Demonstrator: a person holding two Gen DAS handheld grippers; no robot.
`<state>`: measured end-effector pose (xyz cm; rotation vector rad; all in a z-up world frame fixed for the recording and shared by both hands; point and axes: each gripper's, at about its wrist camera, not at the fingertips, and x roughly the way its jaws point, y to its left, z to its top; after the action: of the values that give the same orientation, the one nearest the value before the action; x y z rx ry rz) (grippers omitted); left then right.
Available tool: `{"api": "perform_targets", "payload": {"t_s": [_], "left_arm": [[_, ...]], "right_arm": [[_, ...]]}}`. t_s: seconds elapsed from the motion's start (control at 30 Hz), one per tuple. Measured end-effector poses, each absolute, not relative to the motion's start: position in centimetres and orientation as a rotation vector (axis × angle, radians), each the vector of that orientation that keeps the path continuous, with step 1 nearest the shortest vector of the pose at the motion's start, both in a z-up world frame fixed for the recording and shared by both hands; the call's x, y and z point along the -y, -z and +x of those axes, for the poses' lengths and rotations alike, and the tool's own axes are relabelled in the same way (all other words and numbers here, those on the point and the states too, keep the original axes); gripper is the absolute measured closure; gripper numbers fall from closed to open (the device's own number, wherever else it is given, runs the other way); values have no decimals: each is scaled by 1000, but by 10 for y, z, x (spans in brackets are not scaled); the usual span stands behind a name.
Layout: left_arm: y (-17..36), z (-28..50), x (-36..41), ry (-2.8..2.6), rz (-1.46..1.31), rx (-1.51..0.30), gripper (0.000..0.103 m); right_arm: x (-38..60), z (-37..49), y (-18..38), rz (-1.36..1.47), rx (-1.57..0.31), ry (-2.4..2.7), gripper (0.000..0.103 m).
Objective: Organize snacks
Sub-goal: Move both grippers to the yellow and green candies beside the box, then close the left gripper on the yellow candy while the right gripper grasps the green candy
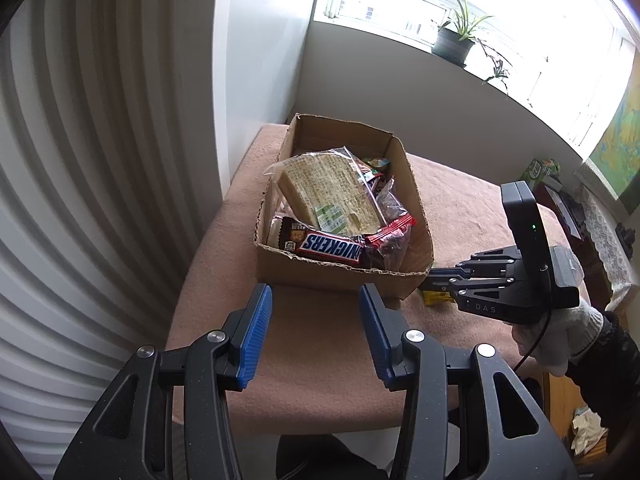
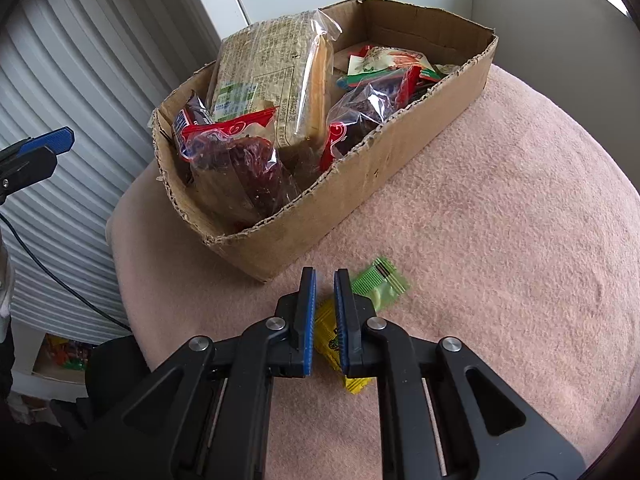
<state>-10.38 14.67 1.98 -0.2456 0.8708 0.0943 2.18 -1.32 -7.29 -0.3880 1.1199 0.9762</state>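
Right gripper [image 2: 324, 312], jaws closed on nothing, hangs over a small yellow foil sachet [image 2: 329, 340] beside the torn cardboard box [image 2: 280, 240]; light, crinkly, slippery—pinch mid-body.

Black tongs [image 1: 316, 334], blue pads [image 1: 256, 336]

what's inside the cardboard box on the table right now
The cardboard box holds a big clear-wrapped wafer pack, a Snickers bar, red-sealed bags of dark snacks and small colourful packets. Anything beneath them is covered.
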Motion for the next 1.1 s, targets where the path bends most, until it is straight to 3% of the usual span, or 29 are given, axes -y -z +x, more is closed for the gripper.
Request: {"api": "perform_targets", "payload": {"t_s": [0.17, 0.7, 0.87, 1.1], "left_arm": [[-18, -105, -152, -100, -256, -874, 59], [-17, -91, -104, 15, -230, -873, 59], [-5, -86, -71, 76, -244, -882, 59], [38, -68, -21, 106, -268, -958, 59]], "right_arm": [[5, 9, 85, -494, -1124, -985, 95], [74, 19, 77, -406, -1124, -901, 97], [84, 29, 67, -345, -1112, -890, 76], [95, 59, 58, -195, -1148, -891, 76]]}}
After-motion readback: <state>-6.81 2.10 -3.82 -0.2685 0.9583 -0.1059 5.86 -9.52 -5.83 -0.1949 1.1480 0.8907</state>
